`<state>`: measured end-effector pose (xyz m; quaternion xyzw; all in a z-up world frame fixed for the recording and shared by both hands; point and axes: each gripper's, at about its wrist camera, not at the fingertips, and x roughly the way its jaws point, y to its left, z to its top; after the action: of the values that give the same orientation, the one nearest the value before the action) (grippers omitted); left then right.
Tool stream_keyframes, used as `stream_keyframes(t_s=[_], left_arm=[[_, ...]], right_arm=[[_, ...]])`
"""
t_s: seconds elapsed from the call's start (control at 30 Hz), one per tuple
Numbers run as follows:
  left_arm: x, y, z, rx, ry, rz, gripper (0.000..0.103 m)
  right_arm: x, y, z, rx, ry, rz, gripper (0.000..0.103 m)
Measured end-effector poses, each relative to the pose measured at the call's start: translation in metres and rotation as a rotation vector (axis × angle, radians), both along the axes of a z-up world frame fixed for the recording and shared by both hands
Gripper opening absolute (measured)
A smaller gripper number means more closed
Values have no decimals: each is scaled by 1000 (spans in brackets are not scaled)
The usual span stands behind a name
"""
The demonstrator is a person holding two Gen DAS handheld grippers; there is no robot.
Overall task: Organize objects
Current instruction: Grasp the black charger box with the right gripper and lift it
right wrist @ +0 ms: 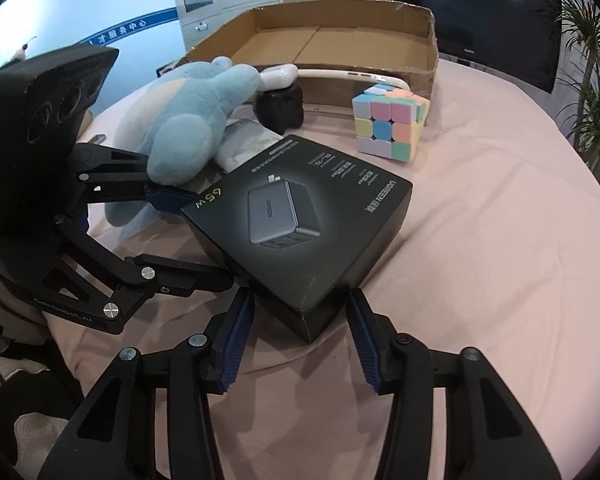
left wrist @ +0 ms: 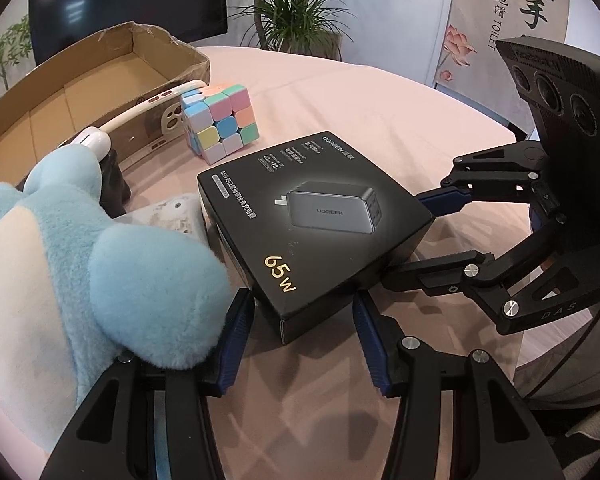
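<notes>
Centrally on the pink table (right wrist: 480, 240), black charger box (right wrist: 300, 216) lying flat, cardboard tray (right wrist: 428, 56) behind, blue plush (right wrist: 188, 120) beside it, pastel cube (right wrist: 388, 124) near the tray, left tongs (left wrist: 304, 340) and right tongs (right wrist: 300, 340) both spread apart around the box's corners.

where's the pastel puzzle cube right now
The puzzle cube sits on the pink tablecloth against the near wall of the cardboard box, beyond the black charger box; it appears upper right of centre in the right wrist view.
</notes>
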<state>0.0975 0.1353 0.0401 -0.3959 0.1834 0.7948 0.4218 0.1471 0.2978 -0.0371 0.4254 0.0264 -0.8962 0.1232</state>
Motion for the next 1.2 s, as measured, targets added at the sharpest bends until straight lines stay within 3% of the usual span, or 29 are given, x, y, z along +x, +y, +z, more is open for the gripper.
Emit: stream_keyframes(t_s=[0.2, 0.33, 0.5, 0.63, 0.7, 0.8, 0.97, 1.07, 1.17, 1.2], left_arm=[[-6, 4, -3, 1, 0, -1, 53], [-12, 6, -3, 14, -8, -3, 53], [-15, 6, 0, 47, -17, -23, 54], [-20, 5, 3, 67, -7, -16, 54], [-19, 5, 3, 57, 6, -18, 46], [-19, 2, 1, 53, -7, -36, 43], [-15, 0, 3, 47, -5, -65, 46], [-15, 1, 7, 67, -6, -78, 56], [-15, 3, 6, 69, 9, -81, 56], [-15, 3, 7, 68, 13, -79, 51]], right_arm=[[-2, -5, -1, 54, -25, -15, 38], [-6, -6, 0, 83, -30, -19, 40], [-13, -5, 1, 94, -26, -4, 52], [-19, -6, 1, 125, -19, 15, 53], [-22, -4, 0, 136, -21, 13, 50], [-21, -3, 1, 143, -22, 32, 48], [-18, 2, 5, 137, -19, 64, 51], [-21, 3, 9, 118, -5, 85, 57], [-26, 5, 7, 116, -4, 82, 58], [-27, 5, 7, 117, 1, 81, 57]])
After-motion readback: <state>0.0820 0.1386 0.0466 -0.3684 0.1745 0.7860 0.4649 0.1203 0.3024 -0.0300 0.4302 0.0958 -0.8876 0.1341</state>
